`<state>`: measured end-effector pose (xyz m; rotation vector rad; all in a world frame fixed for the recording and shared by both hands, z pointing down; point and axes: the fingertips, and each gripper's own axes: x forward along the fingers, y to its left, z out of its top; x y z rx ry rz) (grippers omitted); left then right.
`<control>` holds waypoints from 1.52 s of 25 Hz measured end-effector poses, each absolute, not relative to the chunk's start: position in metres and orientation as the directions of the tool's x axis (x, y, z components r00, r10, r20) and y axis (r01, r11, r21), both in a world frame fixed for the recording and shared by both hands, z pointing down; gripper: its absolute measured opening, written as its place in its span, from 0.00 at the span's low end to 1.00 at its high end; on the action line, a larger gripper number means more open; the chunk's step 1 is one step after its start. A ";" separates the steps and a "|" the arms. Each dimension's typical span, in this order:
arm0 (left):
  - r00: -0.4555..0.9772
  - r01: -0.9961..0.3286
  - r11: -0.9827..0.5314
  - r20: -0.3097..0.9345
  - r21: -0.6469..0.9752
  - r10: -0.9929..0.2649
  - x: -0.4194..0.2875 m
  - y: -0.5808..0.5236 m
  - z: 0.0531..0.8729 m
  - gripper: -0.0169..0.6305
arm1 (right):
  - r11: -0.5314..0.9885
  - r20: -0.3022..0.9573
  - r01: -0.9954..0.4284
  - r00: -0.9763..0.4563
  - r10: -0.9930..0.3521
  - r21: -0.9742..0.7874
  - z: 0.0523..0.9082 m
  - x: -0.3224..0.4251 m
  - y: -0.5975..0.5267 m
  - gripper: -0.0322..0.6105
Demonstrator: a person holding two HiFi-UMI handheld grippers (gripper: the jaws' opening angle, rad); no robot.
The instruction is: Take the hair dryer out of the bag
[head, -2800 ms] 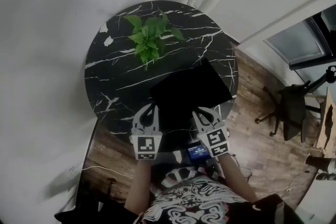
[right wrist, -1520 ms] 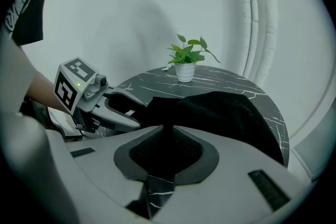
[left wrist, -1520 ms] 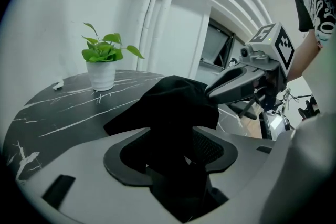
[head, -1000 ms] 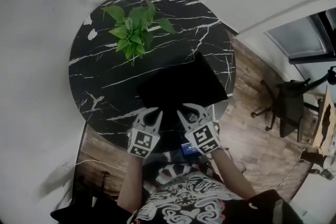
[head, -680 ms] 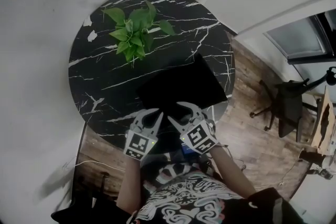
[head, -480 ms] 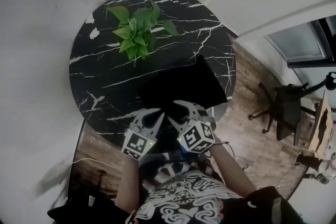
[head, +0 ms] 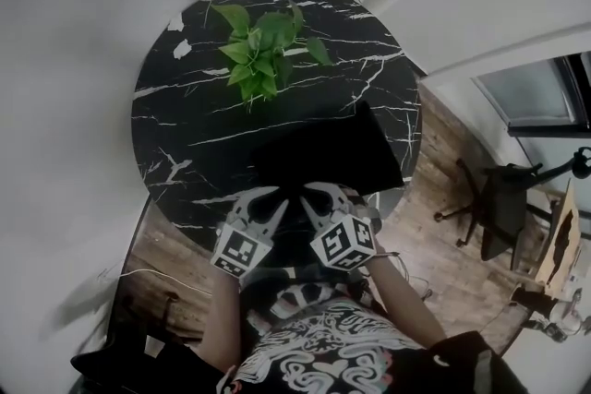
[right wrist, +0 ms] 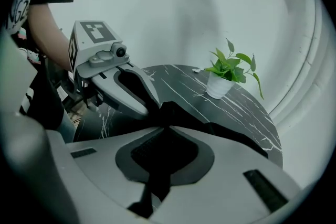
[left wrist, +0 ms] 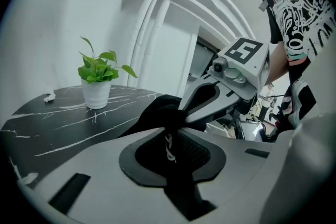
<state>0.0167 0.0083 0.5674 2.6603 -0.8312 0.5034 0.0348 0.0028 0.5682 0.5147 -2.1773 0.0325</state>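
L gripper [left wrist: 169, 135]: jaws just eased a touch wider, yet pinch bag [head: 332, 152] cloth + white cord [left wrist: 168, 145]. R gripper [right wrist: 165, 123]: jaws just closed, clamped on bag's near edge, just beside L. Dryer hidden. Bag lies on round black marble bench [head: 185, 134]; plant [head: 266, 51] at far side. Wood floor [head: 443, 171], chair [head: 503, 198] to my right.

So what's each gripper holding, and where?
Left gripper and right gripper each pinch the near edge of the bag; the left's jaws have just opened slightly, fabric between them.
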 end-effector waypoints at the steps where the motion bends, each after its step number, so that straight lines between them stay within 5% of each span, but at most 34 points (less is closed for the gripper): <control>1: 0.766 -0.598 -0.779 0.420 0.190 -0.487 0.012 0.009 0.569 0.11 | 0.913 0.769 -0.377 -0.534 -0.352 0.156 0.567 0.035 0.003 0.09; 15: 0.736 -0.675 -0.676 0.347 0.296 -0.582 -0.022 -0.001 0.571 0.13 | 0.835 0.732 -0.543 -0.534 -0.422 0.085 0.556 0.048 -0.002 0.09; 21: 0.709 -0.597 -0.791 0.551 0.137 -0.440 -0.003 0.005 0.611 0.13 | 0.775 0.705 -0.632 -0.535 -0.465 0.031 0.546 0.061 -0.007 0.09; 29: 0.744 -0.434 -0.897 0.593 0.078 -0.309 0.040 0.010 0.621 0.18 | 0.675 0.671 -0.736 -0.519 -0.530 -0.036 0.535 0.074 -0.007 0.09; 38: 0.748 -0.424 -0.903 0.587 0.065 -0.309 0.064 -0.006 0.621 0.31 | 0.634 0.671 -0.771 -0.499 -0.548 -0.055 0.534 0.086 -0.012 0.09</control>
